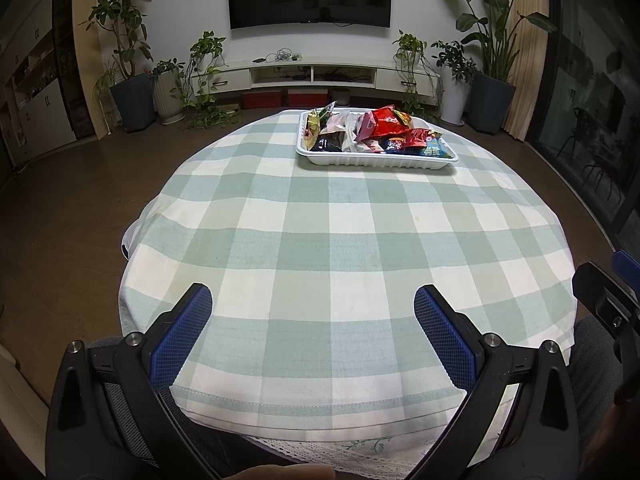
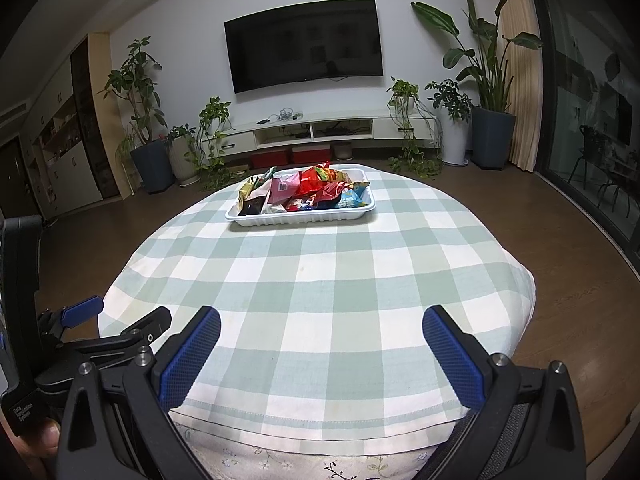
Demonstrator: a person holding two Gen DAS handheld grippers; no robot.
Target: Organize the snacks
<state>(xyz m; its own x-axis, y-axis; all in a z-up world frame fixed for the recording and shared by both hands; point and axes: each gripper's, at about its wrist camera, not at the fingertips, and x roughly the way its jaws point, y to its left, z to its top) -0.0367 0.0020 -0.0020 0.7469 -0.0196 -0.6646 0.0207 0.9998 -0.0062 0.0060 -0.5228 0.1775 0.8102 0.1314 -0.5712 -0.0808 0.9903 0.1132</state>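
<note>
1. Blue-padded fingers of the left gripper (image 1: 312, 320) and the right gripper (image 2: 322, 344) stand spread wide at the near edge of the checked tablecloth (image 1: 320, 240); neither has hold of anything.
2. Across the cloth, well apart from both grippers, sits the white plastic tray (image 1: 376, 160), close to the far edge of the table.
3. Snack packets (image 1: 384, 126) lie heaped inside the tray: red bags at the middle and right, a gold one and a black one at its left end, a light blue one at its right front corner.
4. No packet lies on the cloth outside the tray, so gathering looks done; whether sorting within it is still wanted cannot be told.
5. Beyond the tray stand a low TV cabinet (image 2: 320, 130), a wall-mounted television (image 2: 304, 44) and potted plants (image 2: 488, 80).
</note>
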